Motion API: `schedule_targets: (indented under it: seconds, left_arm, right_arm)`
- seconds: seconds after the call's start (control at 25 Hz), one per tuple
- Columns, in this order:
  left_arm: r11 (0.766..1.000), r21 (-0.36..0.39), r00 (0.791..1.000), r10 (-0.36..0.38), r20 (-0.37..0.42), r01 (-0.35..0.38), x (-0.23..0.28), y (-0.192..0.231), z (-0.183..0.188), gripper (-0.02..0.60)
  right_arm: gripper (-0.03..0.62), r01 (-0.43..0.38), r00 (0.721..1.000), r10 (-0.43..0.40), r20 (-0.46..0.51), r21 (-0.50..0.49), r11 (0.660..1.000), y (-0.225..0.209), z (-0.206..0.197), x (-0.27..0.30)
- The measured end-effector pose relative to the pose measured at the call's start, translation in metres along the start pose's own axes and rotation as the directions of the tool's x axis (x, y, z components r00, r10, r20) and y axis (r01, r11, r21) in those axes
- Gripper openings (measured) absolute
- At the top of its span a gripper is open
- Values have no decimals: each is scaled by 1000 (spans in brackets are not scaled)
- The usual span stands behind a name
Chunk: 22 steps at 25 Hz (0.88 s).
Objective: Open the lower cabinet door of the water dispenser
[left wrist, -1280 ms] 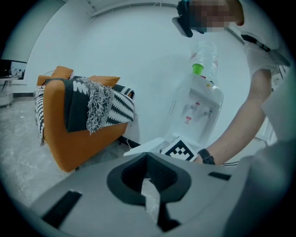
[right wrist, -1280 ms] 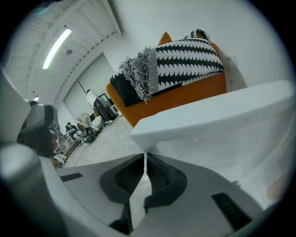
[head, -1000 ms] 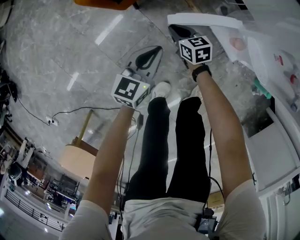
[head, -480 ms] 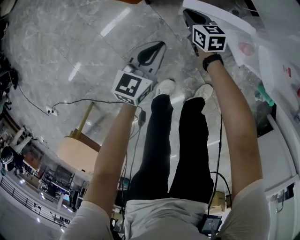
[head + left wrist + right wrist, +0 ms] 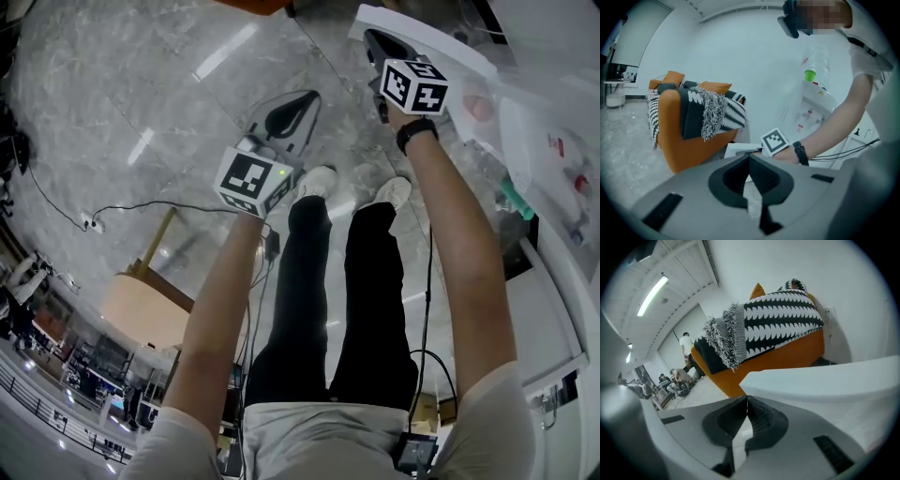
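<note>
- Grey marble floor [image 5: 141, 84] fills the head view; the person looks down over own legs, both arms stretched fwd. At the right edge stands the water dispenser [image 5: 553, 291], a white unit. From it a white panel [image 5: 441, 37] juts out at top right, prob. the lower cabinet door already swung out, tho no hinge shows
- Same view: right gripper [image 5: 375, 42] sits just beside that panel's edge; touching or not, can't tell. The left gripper [image 5: 305, 103] hangs over bare floor, well apart from the unit. It looks parked out of the way so the right hand works alone
- Left gripper view: jaws clenched tip to tip, nothing betw. them. Beyond are an orange sofa [image 5: 679, 145] w/ a striped blanket [image 5: 712, 110] and the other hand's marker cube [image 5: 774, 140] by the white panel. Further back, the dispenser w/ a green-capped bottle [image 5: 809, 75] stands against the wall
- Right gripper view: jaws pressed together, empty. The panel's white edge runs across just past the tips, to the right. Closed tips suit nudging or hooking a door edge, not pinching it (my guess)
- Task reads as near done, if that panel is the door
</note>
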<state>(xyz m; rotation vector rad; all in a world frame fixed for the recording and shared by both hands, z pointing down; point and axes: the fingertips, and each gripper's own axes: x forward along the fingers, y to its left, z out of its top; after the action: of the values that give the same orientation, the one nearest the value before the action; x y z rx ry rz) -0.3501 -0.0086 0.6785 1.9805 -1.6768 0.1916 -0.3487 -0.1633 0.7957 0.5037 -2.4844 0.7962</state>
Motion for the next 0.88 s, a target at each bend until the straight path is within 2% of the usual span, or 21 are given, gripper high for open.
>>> schedule_targets:
  seconds: [0.2, 0.4, 0.48, 0.56, 0.68, 0.88]
  left_arm:
    - [1000, -19, 1000, -8, -17, 8, -7, -20, 12, 5]
    - [998, -46, 997, -56, -53, 53, -14, -53, 24, 5]
    - [997, -29, 994, -71, -78, 69, -18, -71, 27, 5]
    - [998, -2, 991, -56, -118, 56, -25, -90, 26, 5]
    - [997, 21, 984, -72, -162, 76, -34, -126, 27, 5]
    - [983, 35, 965, -167, -200, 178, -50, -189, 41, 5]
  right_arm:
    - [11, -23, 1000, 21, -18, -146, 989, 23, 9, -52]
    - [11, 3, 1000, -5, -11, -173, 985, 44, 3, -134]
    - [11, 33, 999, -36, -15, -119, 992, 53, -9, -166]
    - [11, 68, 997, -69, -29, -43, 997, 67, -26, -199]
    - [11, 126, 991, -125, -44, 13, 992, 93, -48, -252]
    - [11, 278, 960, -281, -6, 161, 947, 119, -61, -331]
